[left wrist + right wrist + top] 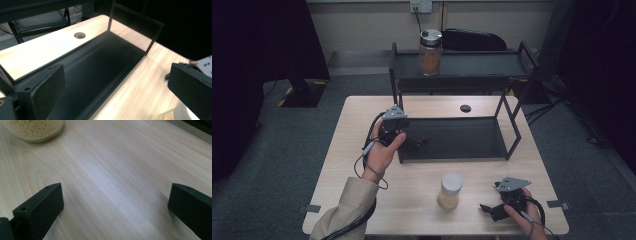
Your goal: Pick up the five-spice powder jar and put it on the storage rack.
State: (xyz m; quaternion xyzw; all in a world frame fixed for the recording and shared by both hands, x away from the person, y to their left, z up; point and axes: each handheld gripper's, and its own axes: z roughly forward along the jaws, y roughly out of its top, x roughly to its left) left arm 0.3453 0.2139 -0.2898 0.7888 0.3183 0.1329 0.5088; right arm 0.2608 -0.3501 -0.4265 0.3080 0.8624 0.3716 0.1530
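A black two-tier metal rack [452, 137] stands on the wooden table [347, 165]. On its top shelf sits a glass jar [430, 52] of orange-brown grains with a silver lid. A second jar [450, 191] with a white lid and pale yellow grains stands on the table near the front; its base [32, 128] appears in the right gripper view. My left gripper [417, 141] is open at the left end of the rack's lower shelf [100, 72], holding nothing. My right gripper [486, 208] rests open low over the table, right of the white-lidded jar, empty.
A round cable hole [465, 108] lies in the table behind the rack. A black bag [474, 40] lies behind the top shelf, under a wall socket [420, 6]. Grey carpet surrounds the table, with a dark stand base [302, 92] at far left.
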